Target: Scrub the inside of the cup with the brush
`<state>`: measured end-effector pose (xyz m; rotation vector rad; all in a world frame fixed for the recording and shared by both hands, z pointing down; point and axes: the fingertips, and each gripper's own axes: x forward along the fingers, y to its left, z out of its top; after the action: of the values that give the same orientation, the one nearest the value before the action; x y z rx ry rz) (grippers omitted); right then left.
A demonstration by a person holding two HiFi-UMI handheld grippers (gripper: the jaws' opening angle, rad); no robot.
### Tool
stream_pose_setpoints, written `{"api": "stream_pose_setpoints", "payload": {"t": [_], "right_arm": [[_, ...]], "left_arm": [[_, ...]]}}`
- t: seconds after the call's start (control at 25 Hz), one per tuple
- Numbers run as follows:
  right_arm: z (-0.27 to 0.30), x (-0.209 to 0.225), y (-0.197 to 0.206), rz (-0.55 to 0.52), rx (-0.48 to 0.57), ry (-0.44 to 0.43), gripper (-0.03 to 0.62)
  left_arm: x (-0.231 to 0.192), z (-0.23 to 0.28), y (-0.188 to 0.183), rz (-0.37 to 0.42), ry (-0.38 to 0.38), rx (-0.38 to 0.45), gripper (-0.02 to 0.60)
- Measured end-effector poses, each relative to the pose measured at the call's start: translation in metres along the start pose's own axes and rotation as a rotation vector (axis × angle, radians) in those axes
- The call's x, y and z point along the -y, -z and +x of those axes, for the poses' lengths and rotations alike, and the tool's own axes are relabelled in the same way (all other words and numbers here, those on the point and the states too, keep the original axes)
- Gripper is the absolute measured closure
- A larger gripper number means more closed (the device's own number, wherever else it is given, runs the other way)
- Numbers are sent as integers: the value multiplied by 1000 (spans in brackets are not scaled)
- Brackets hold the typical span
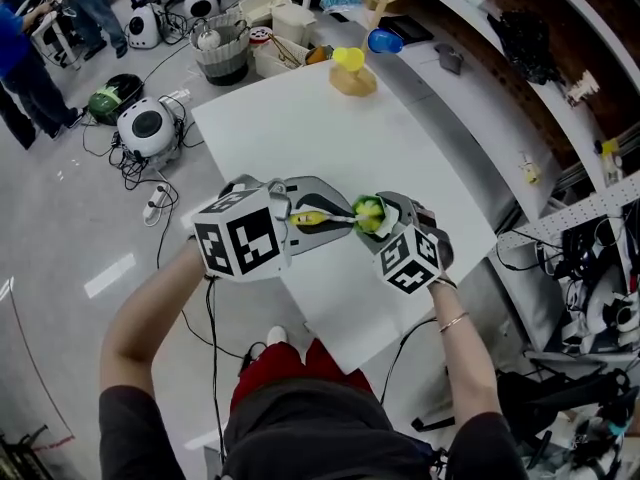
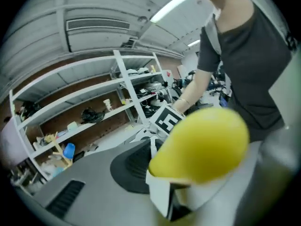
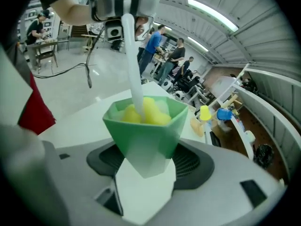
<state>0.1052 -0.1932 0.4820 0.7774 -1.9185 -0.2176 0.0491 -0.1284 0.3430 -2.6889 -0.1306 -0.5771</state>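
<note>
Cup [image 3: 146, 126] clamped in right claw [image 3: 145, 166]; brush [image 3: 145, 110] from left claw [image 2: 204, 175] inside it.

White table [image 1: 300, 128], grey floor [image 1: 60, 218], wall shelves [image 2: 94, 108]

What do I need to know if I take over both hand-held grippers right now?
Left hand-held gripper: shut on the yellow-handled white-stemmed sponge brush.
Right hand-held gripper: shut on the green faceted plastic cup, over the white table.
The brush's yellow head is inside the cup; scrubbing looks under way.
Left to do: scrub all round the inside, then lift the brush out.
</note>
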Motion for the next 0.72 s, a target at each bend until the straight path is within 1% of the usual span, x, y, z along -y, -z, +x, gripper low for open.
{"api": "stream_pose_setpoints", "payload": {"t": [0.04, 0.08, 0.24, 0.28, 0.32, 0.36, 0.48, 0.56, 0.6, 0.64, 0.72], "right_arm": [[0, 6, 1, 16, -8, 43, 279], [1, 12, 3, 32, -24, 86, 279], [6, 33, 19, 76, -107, 234, 279], [6, 37, 23, 73, -124, 263, 279], [6, 40, 26, 60, -139, 289, 279], [6, 42, 28, 41, -152, 312, 279], [8, 45, 34, 6, -178, 359, 279], [8, 48, 36, 14, -186, 376, 279], [8, 49, 36, 18, -188, 381, 279], [9, 50, 35, 18, -187, 385, 279], [9, 50, 33, 18, -179, 394, 279]], "left_arm": [[-9, 0, 1, -89, -40, 10, 543], [-20, 0, 3, -215, -85, 37, 543], [-53, 0, 32, -856, -254, 228, 543], [-57, 1, 40, -990, -284, 279, 543], [-60, 1, 47, -1101, -307, 326, 543], [-61, 1, 54, -1194, -325, 366, 543], [-61, -1, 69, -1422, -357, 468, 543], [-59, -5, 78, -1533, -371, 518, 543], [-59, -6, 82, -1565, -378, 534, 543], [-58, -8, 84, -1581, -386, 545, 543], [-57, -12, 85, -1576, -396, 555, 543]]}}
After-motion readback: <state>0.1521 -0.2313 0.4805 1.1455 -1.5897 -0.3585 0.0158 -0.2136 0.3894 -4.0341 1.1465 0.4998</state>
